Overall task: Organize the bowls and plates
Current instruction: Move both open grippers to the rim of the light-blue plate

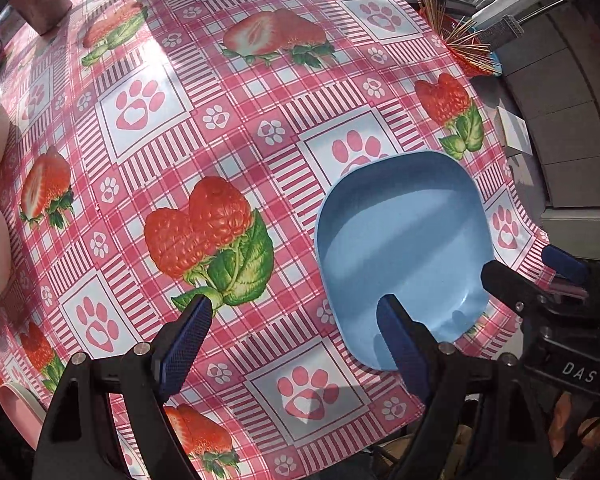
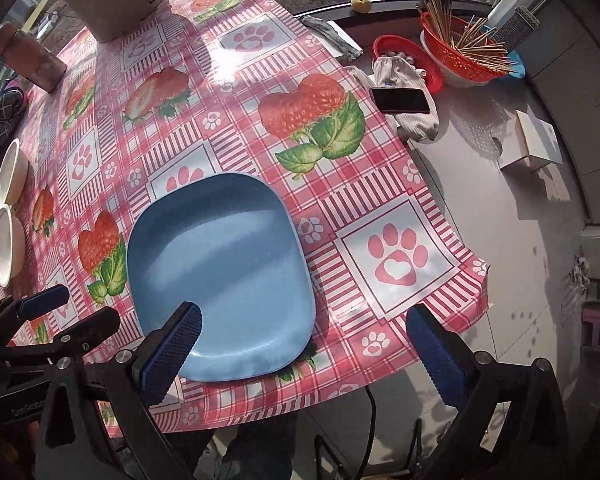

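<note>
Blue plate [image 2: 220, 272] lies on the strawberry-print desk [image 2: 380, 208] between two wide-spread, empty claws, left [image 1: 296, 340] and right [image 2: 304, 344]; white bowls [image 2: 6, 216] sit well apart, red colander [image 2: 456, 40] beyond.

Blue plate [image 2: 224, 264] smooth, probably plastic; tablecloth [image 2: 380, 200] glossy.

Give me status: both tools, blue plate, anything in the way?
Left tool open, empty. Right tool open, empty, above blue plate. Plate flat on tablecloth, near edge. White bowls far left; nothing blocking.

Left claw [image 1: 296, 332] jaws spread wide, nothing gripped; right claw [image 2: 312, 340] likewise.
</note>
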Demonstrator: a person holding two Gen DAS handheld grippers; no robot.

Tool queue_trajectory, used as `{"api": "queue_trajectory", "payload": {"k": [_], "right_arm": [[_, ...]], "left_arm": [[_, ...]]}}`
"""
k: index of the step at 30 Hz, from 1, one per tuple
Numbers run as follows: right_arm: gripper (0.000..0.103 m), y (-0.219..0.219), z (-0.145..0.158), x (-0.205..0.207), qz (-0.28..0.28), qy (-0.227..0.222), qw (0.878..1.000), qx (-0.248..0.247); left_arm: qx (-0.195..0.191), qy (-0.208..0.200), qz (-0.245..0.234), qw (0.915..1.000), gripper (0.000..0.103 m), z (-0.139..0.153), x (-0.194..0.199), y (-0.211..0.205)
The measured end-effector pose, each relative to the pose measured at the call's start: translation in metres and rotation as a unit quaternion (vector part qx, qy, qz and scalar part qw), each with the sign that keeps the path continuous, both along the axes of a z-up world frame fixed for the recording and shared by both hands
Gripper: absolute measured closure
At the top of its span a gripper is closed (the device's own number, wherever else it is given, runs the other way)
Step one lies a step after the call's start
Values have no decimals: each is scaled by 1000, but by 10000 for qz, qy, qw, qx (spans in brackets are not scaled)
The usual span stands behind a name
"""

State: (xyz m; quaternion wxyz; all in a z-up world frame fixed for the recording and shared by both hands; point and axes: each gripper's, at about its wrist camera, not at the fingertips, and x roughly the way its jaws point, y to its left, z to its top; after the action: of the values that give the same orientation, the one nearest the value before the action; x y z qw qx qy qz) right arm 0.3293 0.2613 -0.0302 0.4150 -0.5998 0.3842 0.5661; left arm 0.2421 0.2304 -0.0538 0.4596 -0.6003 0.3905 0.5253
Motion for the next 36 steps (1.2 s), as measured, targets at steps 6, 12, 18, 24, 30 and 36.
{"api": "queue_trajectory", "payload": {"k": [6, 12, 18, 24, 30, 36], "right_arm": [[0, 14, -31, 0, 552, -350, 9977, -197], [0, 14, -52, -8, 868, -514, 9944, -320], [0, 10, -61, -17, 1009, -560, 9926, -368], [0, -9, -62, -36, 1088, -497, 9918, -449], [0, -51, -65, -69, 1189, -464, 9899, -615], [0, -112, -72, -123, 1364, -287, 9865, -858]], "left_arm": [[-254, 306, 134, 9991, 16, -27, 10, 14], [-419, 645, 219, 9968, 16, -43, 7, 17], [-361, 795, 149, 9961, 15, -41, -11, 13], [-334, 895, 50, 9954, 15, -40, -44, -16], [-364, 1039, -11, 9939, 15, -37, -88, -65], [-554, 1351, -12, 9893, 15, -39, -148, -124]]}}
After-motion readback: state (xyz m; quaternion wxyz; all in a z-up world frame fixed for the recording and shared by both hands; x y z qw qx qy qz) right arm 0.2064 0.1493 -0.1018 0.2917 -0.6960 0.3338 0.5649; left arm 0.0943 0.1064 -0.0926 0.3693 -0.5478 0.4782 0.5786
